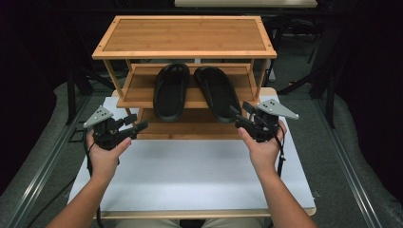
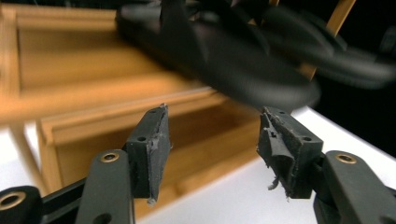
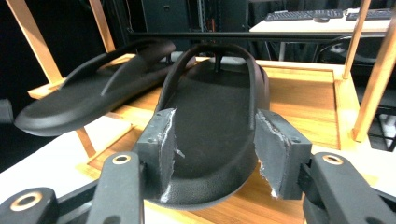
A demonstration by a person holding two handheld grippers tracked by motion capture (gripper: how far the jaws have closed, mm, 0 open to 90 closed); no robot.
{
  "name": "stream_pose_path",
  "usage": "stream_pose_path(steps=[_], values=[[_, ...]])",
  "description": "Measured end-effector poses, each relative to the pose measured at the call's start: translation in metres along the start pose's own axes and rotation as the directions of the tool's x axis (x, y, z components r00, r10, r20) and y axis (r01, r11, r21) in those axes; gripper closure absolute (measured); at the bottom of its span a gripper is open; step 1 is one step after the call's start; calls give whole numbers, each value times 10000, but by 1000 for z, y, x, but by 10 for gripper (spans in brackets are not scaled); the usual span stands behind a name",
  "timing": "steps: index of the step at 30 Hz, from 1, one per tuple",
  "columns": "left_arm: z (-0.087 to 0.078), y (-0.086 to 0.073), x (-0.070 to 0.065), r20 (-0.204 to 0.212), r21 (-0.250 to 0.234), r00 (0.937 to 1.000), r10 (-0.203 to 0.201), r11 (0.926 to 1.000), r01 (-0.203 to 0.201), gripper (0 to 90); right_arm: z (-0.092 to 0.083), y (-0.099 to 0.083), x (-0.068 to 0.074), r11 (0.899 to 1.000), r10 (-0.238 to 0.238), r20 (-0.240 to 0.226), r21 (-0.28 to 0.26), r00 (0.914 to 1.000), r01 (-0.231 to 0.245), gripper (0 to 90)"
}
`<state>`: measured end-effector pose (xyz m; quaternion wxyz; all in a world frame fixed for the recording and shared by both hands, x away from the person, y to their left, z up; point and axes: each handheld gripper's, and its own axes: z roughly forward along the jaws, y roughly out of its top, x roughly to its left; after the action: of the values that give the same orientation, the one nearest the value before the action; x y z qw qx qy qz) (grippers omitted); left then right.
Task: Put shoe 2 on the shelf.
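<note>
Two black flip-flops lie side by side on the middle shelf of a bamboo shoe rack (image 1: 185, 35), their heels sticking out over the shelf's front edge. My right gripper (image 1: 240, 112) is at the heel of the right flip-flop (image 1: 217, 92). In the right gripper view its jaws (image 3: 215, 144) stand open on either side of that heel (image 3: 210, 116), with the left flip-flop (image 3: 93, 98) beside it. My left gripper (image 1: 138, 122) hovers open by the rack's left front corner, below the left flip-flop (image 1: 170, 92). The left gripper view shows nothing between its jaws (image 2: 212, 140), with a flip-flop heel (image 2: 243, 60) above them.
The rack has three tiers and stands at the far edge of a white table (image 1: 190, 175). Its top shelf and its bottom shelf (image 2: 93, 65) are bare. Dark floor and metal rails surround the table, and a desk with keyboards (image 3: 303, 16) stands behind.
</note>
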<state>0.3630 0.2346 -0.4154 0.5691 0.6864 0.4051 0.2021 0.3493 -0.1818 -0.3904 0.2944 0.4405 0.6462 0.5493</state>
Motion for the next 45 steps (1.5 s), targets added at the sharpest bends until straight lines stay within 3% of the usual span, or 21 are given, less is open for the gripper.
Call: stream_pose_path(steps=[4,8,12,14,19,32,39,40,45], values=[[10,18,-5,-11,-288,10000,59,9996,-59,414,7,-3,2,10000,69,83,47,9999,-69,471],[19,27,-10,4,-219,9999,139,9997,-139,405,9,-5,1,9996,263,199,128,9995,-265,464],[30,28,-14,174,-125,9998,66,9999,-64,396,12,-10,0,9980,635,131,40,9979,-636,464],[35,27,-15,296,1,9996,-21,10000,21,395,13,-13,1,9967,778,272,-246,9966,-772,466],[46,25,-20,304,141,9995,79,9999,-84,382,19,-17,7,9939,963,383,-573,9946,-941,466],[49,26,-21,9,265,9998,178,9995,-178,415,40,-14,25,9960,770,274,-481,9967,-756,467],[53,27,-23,10,385,9990,457,9982,-457,450,48,-12,30,9972,673,92,-326,9977,-670,468],[54,27,-24,-73,444,9984,556,9975,-552,454,49,-12,30,9973,661,-100,-307,9978,-664,464],[59,27,-22,-216,464,9986,480,9978,-469,459,55,-10,32,9982,560,-230,-214,9982,-565,462]])
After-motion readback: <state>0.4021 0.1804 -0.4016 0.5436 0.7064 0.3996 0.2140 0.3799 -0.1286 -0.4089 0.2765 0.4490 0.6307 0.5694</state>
